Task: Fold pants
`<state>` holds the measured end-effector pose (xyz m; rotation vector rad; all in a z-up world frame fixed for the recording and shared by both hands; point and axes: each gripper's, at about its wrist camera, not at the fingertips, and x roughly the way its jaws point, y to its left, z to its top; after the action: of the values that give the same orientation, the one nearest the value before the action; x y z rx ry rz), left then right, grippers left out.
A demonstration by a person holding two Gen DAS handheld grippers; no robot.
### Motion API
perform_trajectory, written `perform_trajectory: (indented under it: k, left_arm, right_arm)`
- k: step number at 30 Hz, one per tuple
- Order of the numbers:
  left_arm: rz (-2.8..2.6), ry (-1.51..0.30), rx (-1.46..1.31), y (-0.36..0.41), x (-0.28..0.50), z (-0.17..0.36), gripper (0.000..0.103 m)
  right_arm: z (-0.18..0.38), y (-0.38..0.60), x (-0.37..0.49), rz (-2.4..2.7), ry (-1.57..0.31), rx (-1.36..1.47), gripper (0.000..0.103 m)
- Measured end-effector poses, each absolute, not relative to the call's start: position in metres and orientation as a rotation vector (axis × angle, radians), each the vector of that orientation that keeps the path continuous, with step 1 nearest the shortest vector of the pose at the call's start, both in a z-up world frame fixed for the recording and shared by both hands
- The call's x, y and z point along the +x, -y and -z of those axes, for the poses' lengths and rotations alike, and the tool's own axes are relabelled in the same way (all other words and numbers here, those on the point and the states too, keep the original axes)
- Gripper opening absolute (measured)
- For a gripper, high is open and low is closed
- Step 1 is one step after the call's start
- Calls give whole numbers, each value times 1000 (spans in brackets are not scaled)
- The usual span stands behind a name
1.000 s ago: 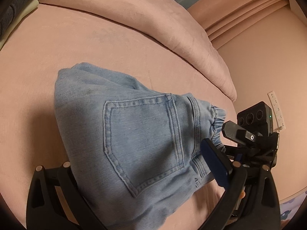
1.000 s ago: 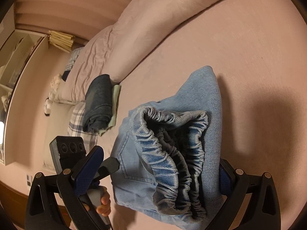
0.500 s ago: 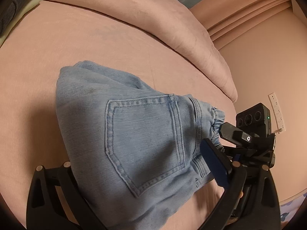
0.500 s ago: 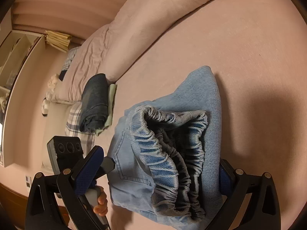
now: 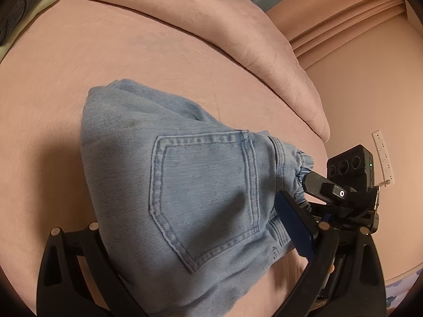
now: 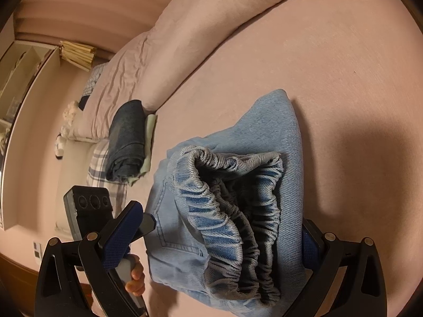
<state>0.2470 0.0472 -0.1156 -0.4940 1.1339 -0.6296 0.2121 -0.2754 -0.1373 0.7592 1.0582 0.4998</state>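
I have both grippers at the folded jeans on the pink bed. Through the left wrist camera, the denim bundle fills the centre and runs down to 6 o'clock, back pocket facing up. My left gripper stands wide apart around it: the left finger is hidden behind the cloth at 7 o'clock, and the blue pad of the right finger shows at 4 o'clock, against the waistband edge. I cannot tell whether the fingers press the denim or only bracket it. The other tool's black body sits at 3 o'clock, just beside the elastic waist.

Through the right wrist camera, the gathered waistband gapes toward me at 6 o'clock, with the folded end of the jeans reaching up to the centre. My right gripper is also spread wide: its left pad at 8 o'clock stands clear of the cloth, and its right finger at 4 o'clock is largely hidden by the denim, touching it. A bare hand holds the left tool's grip at 7 o'clock.

A pink duvet lies heaped at 11 o'clock. A dark folded garment rests on a pale green one at 9 o'clock, well apart from the jeans.
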Motion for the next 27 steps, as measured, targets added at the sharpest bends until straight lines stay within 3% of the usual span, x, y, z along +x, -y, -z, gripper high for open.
perform_trajectory:
  k: [12, 17, 20, 27]
  left_arm:
    - [569, -1145, -472, -46, 248, 113, 93]
    - [489, -1163, -387, -38, 247, 111, 80]
    - [457, -1172, -382, -42, 247, 113, 72]
    - [372, -1181, -296, -48, 241, 113, 70]
  right_arm:
    - [128, 287, 207, -410, -1032, 664, 103]
    - [121, 292, 200, -355, -1019, 574, 103]
    - [122, 291, 197, -343, -1034, 543, 97]
    - [121, 294, 193, -268, -1043, 473, 97]
